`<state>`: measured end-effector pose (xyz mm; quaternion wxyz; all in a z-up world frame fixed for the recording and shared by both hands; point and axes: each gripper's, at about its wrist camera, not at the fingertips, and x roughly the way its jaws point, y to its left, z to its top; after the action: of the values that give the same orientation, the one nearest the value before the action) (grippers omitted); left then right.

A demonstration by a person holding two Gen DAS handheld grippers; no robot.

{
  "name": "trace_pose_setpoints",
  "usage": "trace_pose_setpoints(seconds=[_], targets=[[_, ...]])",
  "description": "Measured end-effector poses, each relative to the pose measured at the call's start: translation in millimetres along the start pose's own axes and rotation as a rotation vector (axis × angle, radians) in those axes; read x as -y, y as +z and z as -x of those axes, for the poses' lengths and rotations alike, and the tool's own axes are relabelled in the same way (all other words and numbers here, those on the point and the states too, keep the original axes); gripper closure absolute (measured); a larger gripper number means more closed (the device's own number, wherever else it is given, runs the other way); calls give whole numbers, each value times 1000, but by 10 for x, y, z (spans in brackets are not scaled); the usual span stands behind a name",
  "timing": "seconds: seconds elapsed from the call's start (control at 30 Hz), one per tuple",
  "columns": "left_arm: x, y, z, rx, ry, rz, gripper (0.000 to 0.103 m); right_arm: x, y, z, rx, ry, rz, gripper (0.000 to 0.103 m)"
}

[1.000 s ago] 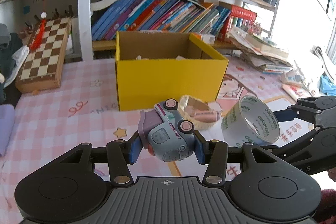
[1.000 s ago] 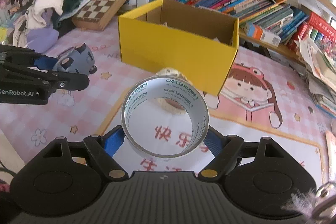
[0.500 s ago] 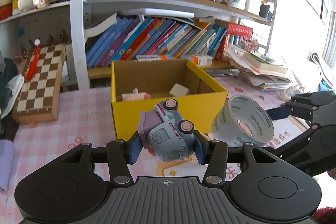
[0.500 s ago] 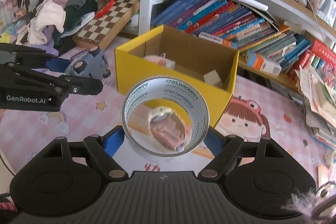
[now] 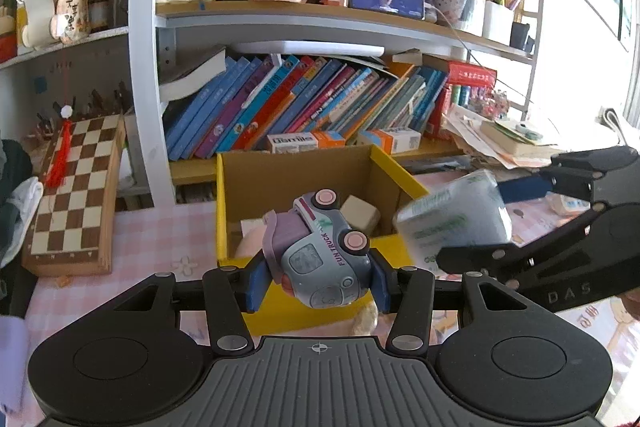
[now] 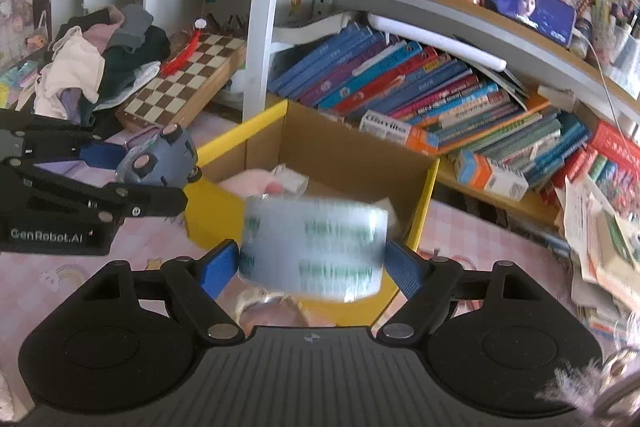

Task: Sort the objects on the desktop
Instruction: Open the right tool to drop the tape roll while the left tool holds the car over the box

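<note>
My left gripper (image 5: 318, 277) is shut on a grey-blue toy truck (image 5: 320, 259) with pink wheels, held above the near wall of the yellow cardboard box (image 5: 392, 167). My right gripper (image 6: 314, 261) is shut on a roll of clear tape (image 6: 314, 247), blurred and tilted, over the box's near edge (image 6: 424, 195). In the left wrist view the tape (image 5: 452, 219) and right gripper (image 5: 560, 227) are at the right. In the right wrist view the truck (image 6: 160, 163) and left gripper (image 6: 80, 183) are at the left. Inside the box lie a pink item (image 6: 256, 183) and a beige block (image 5: 360, 213).
A chessboard box (image 5: 76, 187) leans at the left. Shelves of leaning books (image 5: 304, 107) stand behind the box. A stack of papers (image 5: 508, 139) lies at the right, clothes (image 6: 92, 67) are piled at the far left. Another tape roll (image 6: 264, 307) lies on the pink desk mat.
Both grippers have risen and moved forward over the yellow box, carrying the truck and the tape. The tape roll has tipped from facing the camera to side-on.
</note>
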<state>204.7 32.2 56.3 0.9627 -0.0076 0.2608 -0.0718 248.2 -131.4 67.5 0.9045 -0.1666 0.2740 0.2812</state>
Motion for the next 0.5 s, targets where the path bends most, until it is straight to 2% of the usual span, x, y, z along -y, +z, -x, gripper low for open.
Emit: trace_pose_setpoints(seconds=[0.2,0.23,0.27,0.4,0.5], targets=[[-27,146,-193,6,24,-4,55,171,224,-231,18,17,36,29],[-34,172,-244,3,29,-3,55,194,261,-291,21,17,51,56],[-39,191,-285,1,33,-3,55,218,299,-350,24,18,65,92],[-35,278,-421,0,51,-10,55,388,472,-568,-6,53,29,94],[-27,310,-463,4,63,-12,55,476,496,-609,9,75,8,94]])
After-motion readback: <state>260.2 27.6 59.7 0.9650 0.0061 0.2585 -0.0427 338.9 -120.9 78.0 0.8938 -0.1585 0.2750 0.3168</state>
